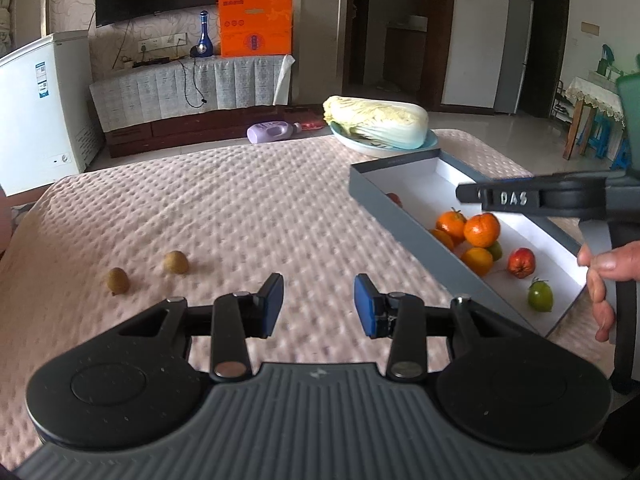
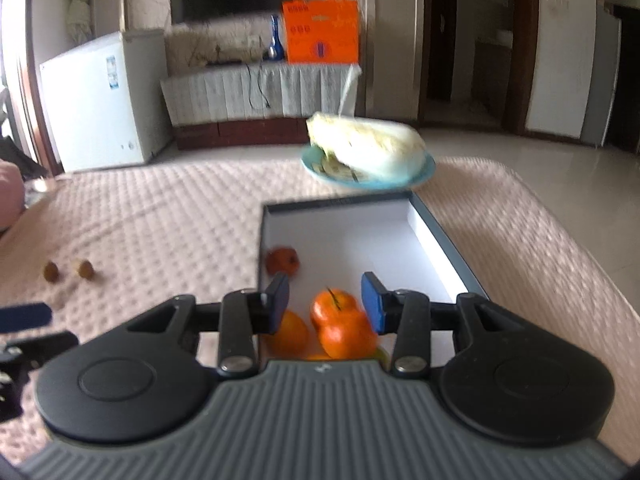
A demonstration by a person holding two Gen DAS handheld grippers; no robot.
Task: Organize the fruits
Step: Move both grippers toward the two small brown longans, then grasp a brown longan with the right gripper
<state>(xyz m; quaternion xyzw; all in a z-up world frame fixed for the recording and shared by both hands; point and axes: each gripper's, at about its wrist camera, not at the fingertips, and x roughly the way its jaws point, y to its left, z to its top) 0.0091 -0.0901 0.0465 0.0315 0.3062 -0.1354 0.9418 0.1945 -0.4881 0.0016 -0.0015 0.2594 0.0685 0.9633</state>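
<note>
Two brown kiwis (image 1: 117, 280) (image 1: 176, 262) lie on the pink quilted table, left of my left gripper (image 1: 319, 305), which is open and empty above the cloth. A grey box (image 1: 404, 222) with a white inside holds several oranges (image 1: 481, 230), a red fruit (image 1: 521, 262) and a green fruit (image 1: 540, 296). My right gripper (image 2: 325, 302) is open and empty, hovering over the oranges (image 2: 334, 307) in the box (image 2: 448, 240). A red fruit (image 2: 282, 261) lies at the box's left wall. The kiwis also show in the right wrist view (image 2: 51, 271) (image 2: 85, 269).
A napa cabbage (image 1: 376, 122) on a blue plate (image 1: 431, 142) stands behind the box at the table's far edge. A white freezer (image 1: 40, 108), a TV cabinet with an orange box (image 1: 255, 24) and a purple bottle (image 1: 272, 132) on the floor lie beyond.
</note>
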